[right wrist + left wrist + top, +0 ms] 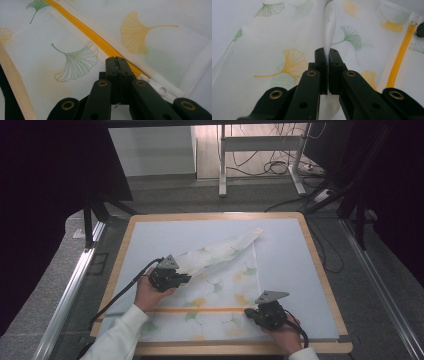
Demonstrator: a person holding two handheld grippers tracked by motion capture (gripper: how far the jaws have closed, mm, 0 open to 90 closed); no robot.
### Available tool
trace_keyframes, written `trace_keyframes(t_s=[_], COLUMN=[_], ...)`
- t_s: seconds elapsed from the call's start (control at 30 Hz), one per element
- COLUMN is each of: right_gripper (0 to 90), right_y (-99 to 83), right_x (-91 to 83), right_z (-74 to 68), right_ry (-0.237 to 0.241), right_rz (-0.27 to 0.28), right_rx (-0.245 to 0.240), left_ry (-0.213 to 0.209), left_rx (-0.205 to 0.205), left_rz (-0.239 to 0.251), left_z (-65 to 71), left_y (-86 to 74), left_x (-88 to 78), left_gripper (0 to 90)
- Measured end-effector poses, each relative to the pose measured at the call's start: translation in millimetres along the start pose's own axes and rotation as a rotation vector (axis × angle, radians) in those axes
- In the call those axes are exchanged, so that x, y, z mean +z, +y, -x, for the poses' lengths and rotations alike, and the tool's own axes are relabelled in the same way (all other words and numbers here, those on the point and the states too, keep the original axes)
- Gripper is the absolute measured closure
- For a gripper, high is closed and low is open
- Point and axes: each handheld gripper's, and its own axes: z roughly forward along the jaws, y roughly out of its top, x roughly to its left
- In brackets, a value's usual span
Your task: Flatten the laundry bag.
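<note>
A white mesh bag [220,292] printed with ginkgo leaves lies flat on the table's pale mat [287,257]. An orange zipper [200,310] runs across it near the front. My left gripper [187,278] is shut on a raised ridge of the mesh [329,27], which stands up between the jaws [326,53]. From there a folded flap runs to a tip [256,235] at the back right. My right gripper [248,312] sits at the zipper's right end, jaws shut [116,60] with a thin sliver of pale cloth between them. The white zipper pull [160,89] lies just beside it.
The wooden table edge [322,275] frames the mat, and its front strip [15,82] runs close by the right gripper. Bare mat lies at the back and right of the bag. Beyond the table stand a desk frame [222,165] and floor cables [272,167].
</note>
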Motion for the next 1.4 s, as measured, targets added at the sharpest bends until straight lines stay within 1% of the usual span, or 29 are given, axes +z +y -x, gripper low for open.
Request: trace_keyframes(t_s=[0.1,0.2,0.27,0.4,0.47,0.53,0.73,0.83,0.93,1.2,1.27,1.4], right_gripper=[88.6,88.6,88.7,88.7,88.7,88.7,88.7,88.7,88.7,88.7,88.7,88.8], right_y=[0.0,-0.1,-0.2,-0.3,-0.3,-0.3,-0.4,-0.4,-0.4,-0.5,-0.5,-0.5], right_x=[0.0,0.1,0.2,0.2,0.2,0.2,0.2,0.2,0.2,0.3,0.3,0.3], right_z=[0.1,0.3,0.3,0.3,0.3,0.3,0.4,0.4,0.4,0.5,0.5,0.7], right_ry=[0.0,0.001,0.0,0.0,0.0,0.0,0.001,0.001,0.001,0.002,0.002,0.004], right_rz=[0.001,0.002,0.003,0.004,0.004,0.004,0.004,0.004,0.005,0.005,0.005,0.006], right_rx=[-0.002,-0.003,-0.001,0.0,0.0,-0.001,-0.002,-0.002,-0.002,-0.004,-0.003,-0.002], left_ry=[0.0,0.009,0.021,0.027,0.03,0.031,0.042,0.045,0.052,0.062,0.063,0.066], left_rx=[-0.021,-0.042,-0.041,-0.04,-0.044,-0.056,-0.075,-0.085,-0.081,-0.105,-0.101,-0.112], left_rz=[0.005,0.012,0.012,0.019,0.02,0.023,0.042,0.043,0.042,0.05,0.051,0.047], left_z=[-5.6,-11.9,-14.5,-17.4,-19.4,-21.7,-29.4,-31.9,-33.7,-40.7,-43.0,-48.1], left_y=[-2.2,-4.2,-4.0,-3.2,-3.4,-4.7,-7.0,-8.1,-8.1,-10.0,-9.9,-8.7], left_x=[-0.6,-2.6,-4.1,-5.3,-5.4,-5.9,-12.7,-14.3,-15.4,-16.8,-16.8,-14.1], left_gripper=[88.4,88.4,88.5,88.5,88.5,88.4,88.5,88.5,88.5,88.6,88.6,88.6])
